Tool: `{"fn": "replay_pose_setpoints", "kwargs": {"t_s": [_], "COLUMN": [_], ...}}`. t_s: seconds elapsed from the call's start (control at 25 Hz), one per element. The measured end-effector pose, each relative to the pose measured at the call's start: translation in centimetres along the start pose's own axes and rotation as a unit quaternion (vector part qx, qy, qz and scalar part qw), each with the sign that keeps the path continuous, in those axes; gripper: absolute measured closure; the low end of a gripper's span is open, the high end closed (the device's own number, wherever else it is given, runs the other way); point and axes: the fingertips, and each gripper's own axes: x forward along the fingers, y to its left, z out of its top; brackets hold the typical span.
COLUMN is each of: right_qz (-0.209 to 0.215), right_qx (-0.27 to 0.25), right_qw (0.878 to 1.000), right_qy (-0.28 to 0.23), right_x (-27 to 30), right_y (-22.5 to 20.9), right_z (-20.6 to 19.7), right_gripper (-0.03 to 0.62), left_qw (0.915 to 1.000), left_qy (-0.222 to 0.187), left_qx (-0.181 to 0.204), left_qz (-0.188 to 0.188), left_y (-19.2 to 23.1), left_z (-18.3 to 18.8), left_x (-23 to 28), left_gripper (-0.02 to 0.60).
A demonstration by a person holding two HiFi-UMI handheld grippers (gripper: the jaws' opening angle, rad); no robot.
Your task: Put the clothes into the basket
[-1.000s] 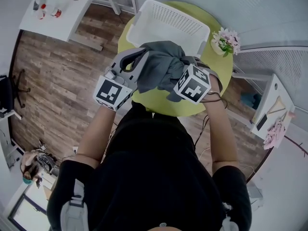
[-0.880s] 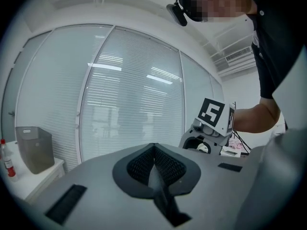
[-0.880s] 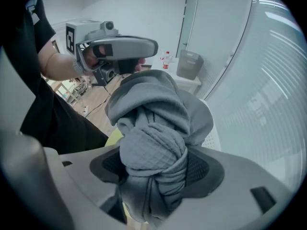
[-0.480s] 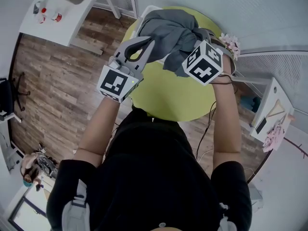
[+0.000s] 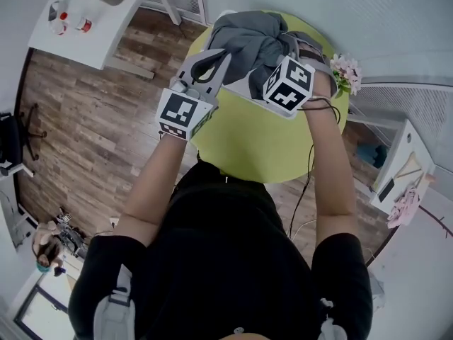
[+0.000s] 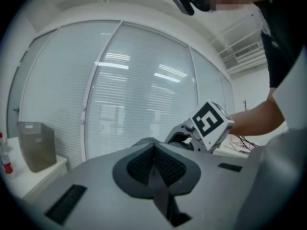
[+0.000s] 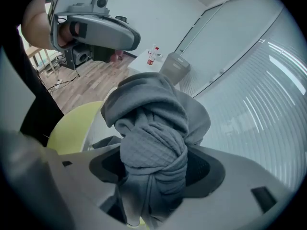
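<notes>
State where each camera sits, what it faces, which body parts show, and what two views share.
Head view: on the head, looking steeply down at the table; torso and arms show.
Left gripper view: on the left gripper, facing window blinds; right forearm shows.
Right gripper view: on the right gripper, facing its gripped cloth; left hand shows.
Shared: head and right gripper views show the cloth.

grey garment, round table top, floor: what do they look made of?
By look: grey garment, soft matte knit fabric; fine waffle texture shows and it bunches in soft folds. table top, smooth yellow-green surface with no grain, probably painted or laminated. floor, brown planks with grain and seams; real wood or laminate, can't tell.
</notes>
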Motion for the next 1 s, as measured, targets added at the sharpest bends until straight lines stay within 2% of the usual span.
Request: {"fn": "replay_pose_setpoints", "kwargs": {"t_s": [0.16,0.56,1.0], "right_qz": [0.034,0.112,0.18], "right_qx": [0.014,0.033,0.063], "right_qw": [0.999,0.993,0.981], "right_qy": [0.0,0.022,0.021], "right_x": [3.5,11.3,17.2], "right_y": [1.4,6.7,11.7], "right_z": [-0.7,-2.9,-4.4], "right_gripper": [0.249,0.249,0.249], "left_qw": [0.9998,0.9989,0.9973], "left_qy": [0.015,0.036,0.056], "left_qx": [-0.014,0.019,0.025], "left_qz": [0.003,-0.023,-0.04], "left_y": [0.9,1.0,1.1], "left_z": [-2.2,-5.4,-7.6], "left_x": [0.8,4.5,7.5], "left_gripper": [0.575,0.575,0.575]}}
